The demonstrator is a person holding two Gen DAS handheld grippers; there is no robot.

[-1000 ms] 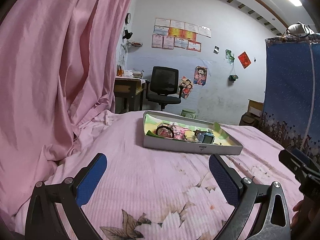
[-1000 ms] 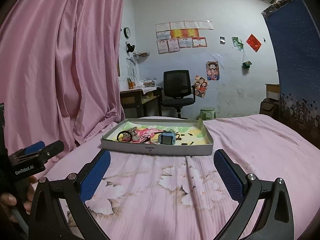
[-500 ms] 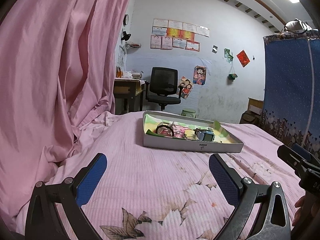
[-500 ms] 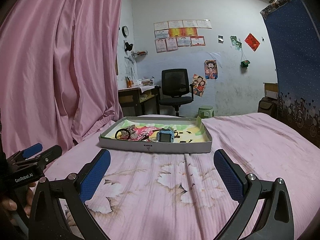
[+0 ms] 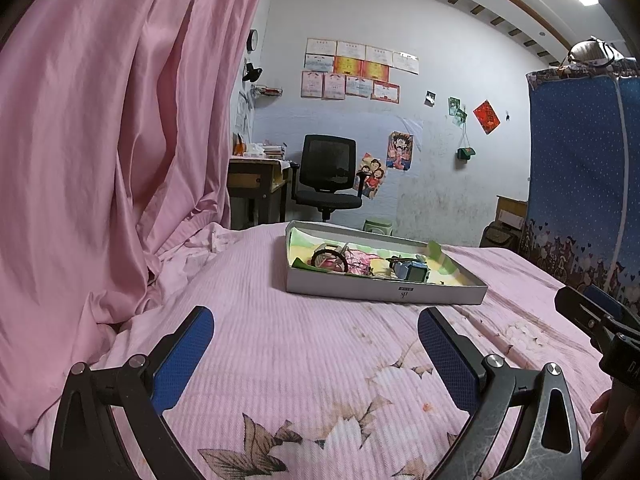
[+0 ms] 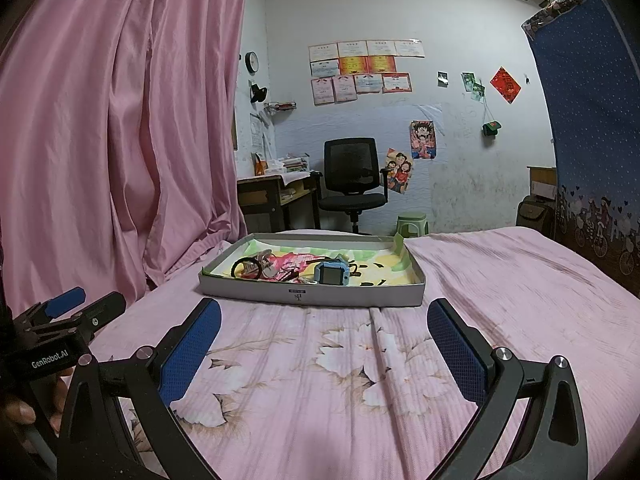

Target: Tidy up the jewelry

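1. Here, the left gripper [image 5: 316,338] sits at the bottom of its own view, jaws spread wide with nothing between the blue pads but the pink floral bedsheet [image 5: 320,360].
2. The right gripper [image 6: 324,332] fills the bottom of its view the same way, jaws released and empty.
3. A shallow grey box [image 6: 312,294] lies on the sheet at mid-frame in the right view, and just right of centre in the left view, well apart from both grippers.
4. Inside it, on a colourful lining, the jewelry lies in a loose cluster: a dark bangle [image 6: 245,266] toward the left, a tangle of pink pieces [image 6: 290,266] in the middle, and a blue square-faced watch [image 6: 330,273] just right of them.
5. A pink curtain [image 5: 100,140] covers the left of both views.
6. A black office chair [image 6: 352,180] stands against the far wall, above the box.
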